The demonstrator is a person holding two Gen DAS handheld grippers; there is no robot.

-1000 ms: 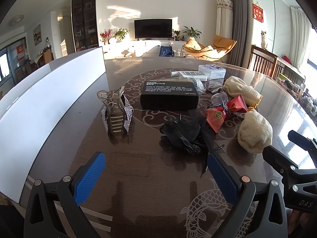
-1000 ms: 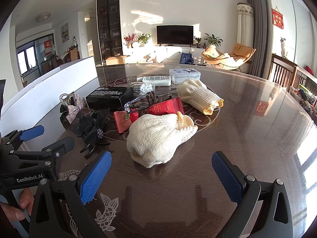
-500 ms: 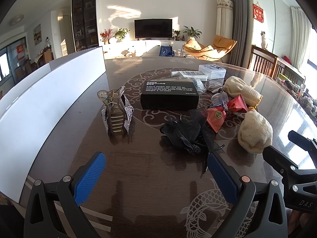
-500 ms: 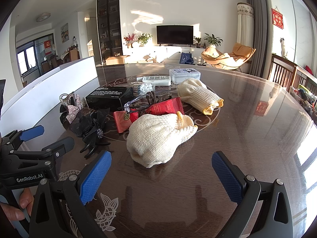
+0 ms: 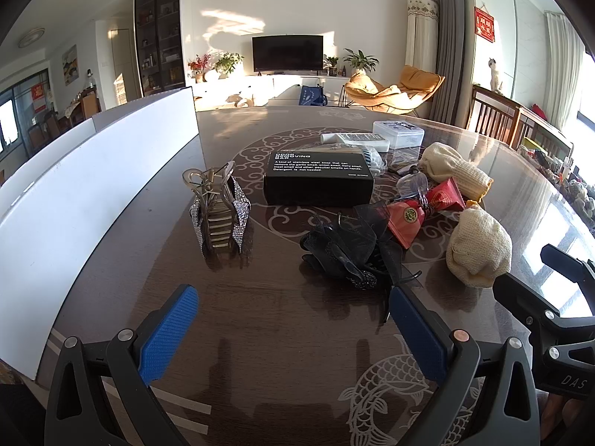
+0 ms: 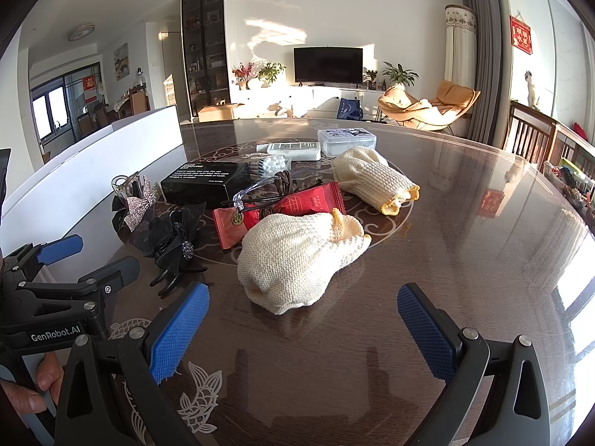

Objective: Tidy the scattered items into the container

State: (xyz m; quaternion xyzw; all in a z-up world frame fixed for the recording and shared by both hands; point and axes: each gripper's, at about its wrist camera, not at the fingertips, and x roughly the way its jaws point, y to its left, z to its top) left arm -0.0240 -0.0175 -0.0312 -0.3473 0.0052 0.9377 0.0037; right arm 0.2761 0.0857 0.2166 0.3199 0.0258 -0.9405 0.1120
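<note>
- While both grippers hang above the near edge of the table, neither one holds anything.
- Left gripper: jaws wide, blue pads apart over bare wood. Nothing between them.
- Right gripper: jaws wide, likewise empty. It shows at the right edge of the left view, beside the left one.
- A hand grips the left tool's handle, low left in the right view.
- White container: along the table's left side, long wall facing the items. Its inside is not visible from either view.
- Rhinestone clip: upright, nearest the container, ahead-left of the left gripper.
- Black bow clip: just ahead of the left gripper's right finger, claw toward the near edge.
- Black box: flat, beyond both clips, white print on top.
- Red packets: right of the box, with clear glasses lying across them.
- Near glove: cream knit, bunched, directly ahead of the right gripper, overlapping a packet's edge.
- Far glove: same knit, beyond the packets.
- Remote and clear plastic box: farthest back, side by side.
- Cotton swabs: small bundle between the remote and the black box.
</note>
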